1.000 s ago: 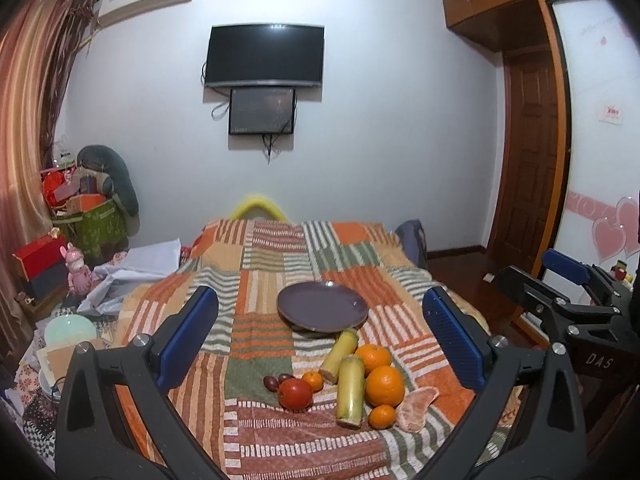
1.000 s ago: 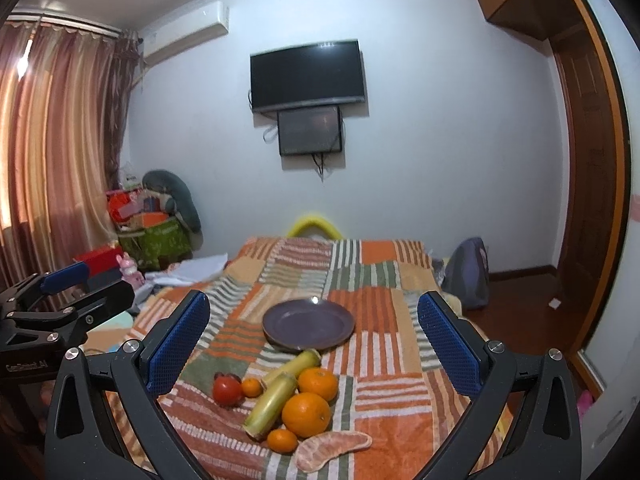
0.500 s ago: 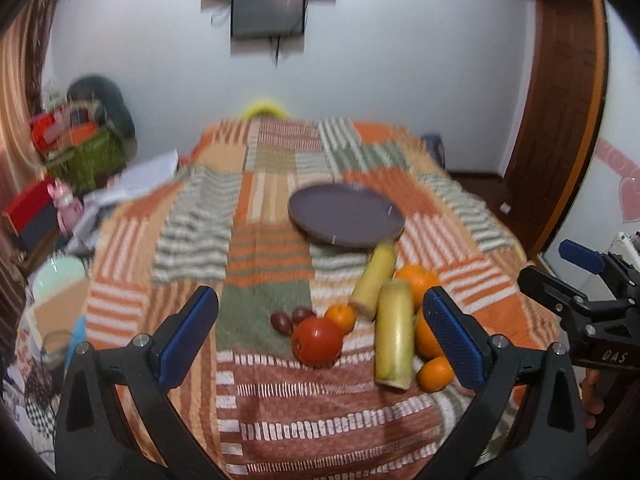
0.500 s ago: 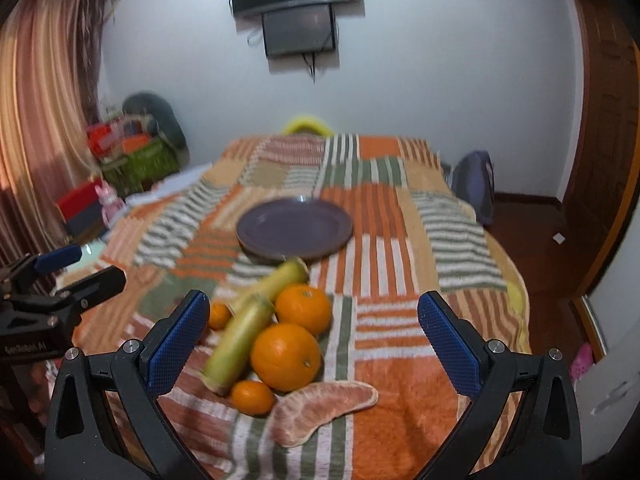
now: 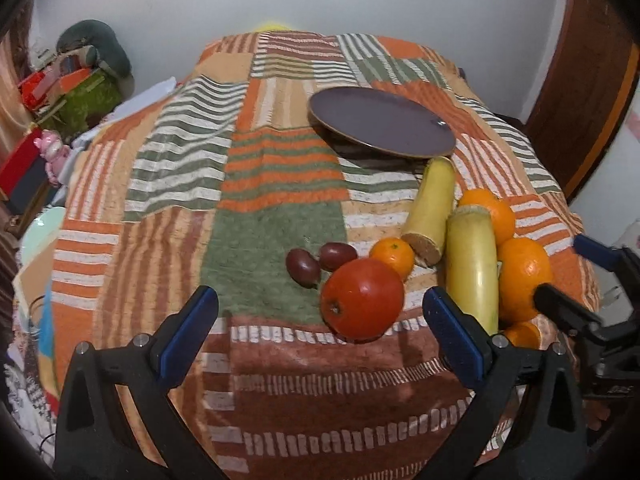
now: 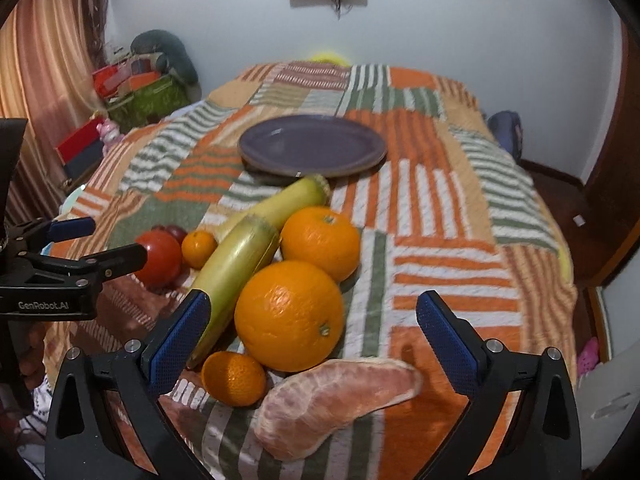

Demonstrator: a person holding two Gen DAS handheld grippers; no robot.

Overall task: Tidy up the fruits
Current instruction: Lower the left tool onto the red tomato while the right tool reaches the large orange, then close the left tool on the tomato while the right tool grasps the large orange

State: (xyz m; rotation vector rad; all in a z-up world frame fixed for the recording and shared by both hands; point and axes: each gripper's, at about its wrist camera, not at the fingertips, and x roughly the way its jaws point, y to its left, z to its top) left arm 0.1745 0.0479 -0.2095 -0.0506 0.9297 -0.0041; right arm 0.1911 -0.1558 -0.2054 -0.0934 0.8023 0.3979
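Observation:
A purple plate [image 5: 382,126] lies on the striped bed cover [image 5: 276,168]; it also shows in the right wrist view [image 6: 312,146]. Fruit lies in front of it: a red tomato [image 5: 362,298], two dark plums [image 5: 320,262], a small tangerine [image 5: 392,256], two yellow-green cane pieces [image 5: 472,264], two oranges [image 6: 290,316] and a peeled pomelo segment [image 6: 336,394]. My left gripper [image 5: 320,334] is open, the tomato just beyond its fingers. My right gripper [image 6: 312,334] is open, with the near orange between its fingers.
Boxes and bags [image 5: 76,80] are piled on the floor left of the bed. A wooden door [image 5: 580,92] stands at the right. A dark bag [image 6: 506,132] sits by the far right corner of the bed.
Both grippers have moved forward and down toward the fruit pile. Both stay open.

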